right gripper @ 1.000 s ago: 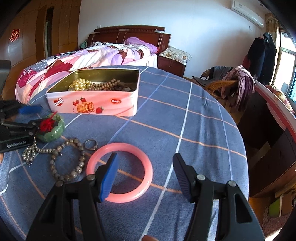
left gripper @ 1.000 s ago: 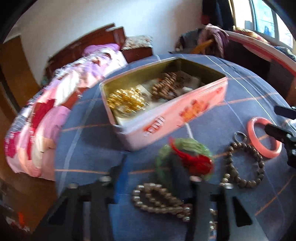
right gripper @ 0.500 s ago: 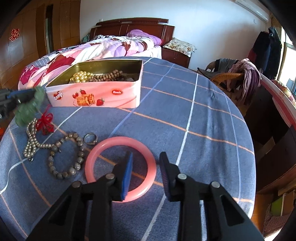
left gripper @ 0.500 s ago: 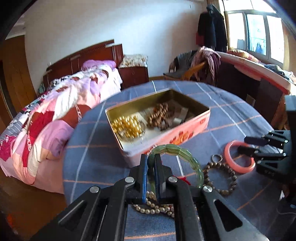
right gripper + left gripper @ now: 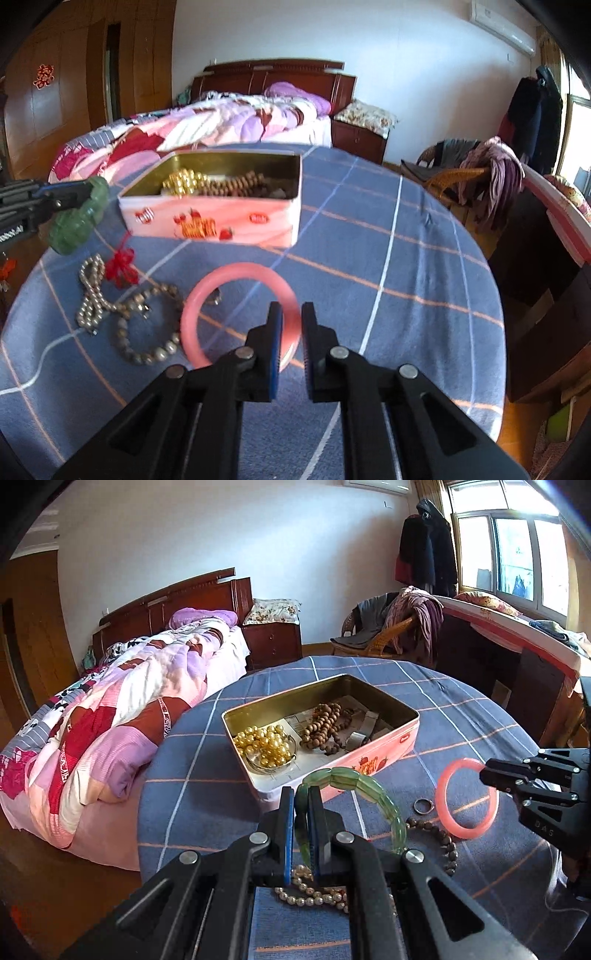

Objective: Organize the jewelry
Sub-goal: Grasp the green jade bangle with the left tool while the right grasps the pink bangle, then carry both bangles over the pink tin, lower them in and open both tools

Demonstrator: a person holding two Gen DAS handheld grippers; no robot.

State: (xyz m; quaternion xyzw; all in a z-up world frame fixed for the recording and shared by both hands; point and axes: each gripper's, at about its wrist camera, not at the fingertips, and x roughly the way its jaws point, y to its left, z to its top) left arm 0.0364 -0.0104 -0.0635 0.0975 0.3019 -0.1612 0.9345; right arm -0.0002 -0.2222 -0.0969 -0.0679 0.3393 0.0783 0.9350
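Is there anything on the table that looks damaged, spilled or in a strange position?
Nothing looks damaged or spilled. Several pieces lie loose on the table outside the tin: a pearl string, a bead bracelet and a small ring. The green bracelet and the pink bangle are each clamped in a gripper.

Tin (image 5: 373,760) sits mid-tabletop (image 5: 207,782), bead strands inside. Before it, nearer me: ring (image 5: 423,806), bead bracelet (image 5: 443,840), pearl strand (image 5: 314,895). Bed (image 5: 122,716) left of tabletop, chair (image 5: 384,642) behind.
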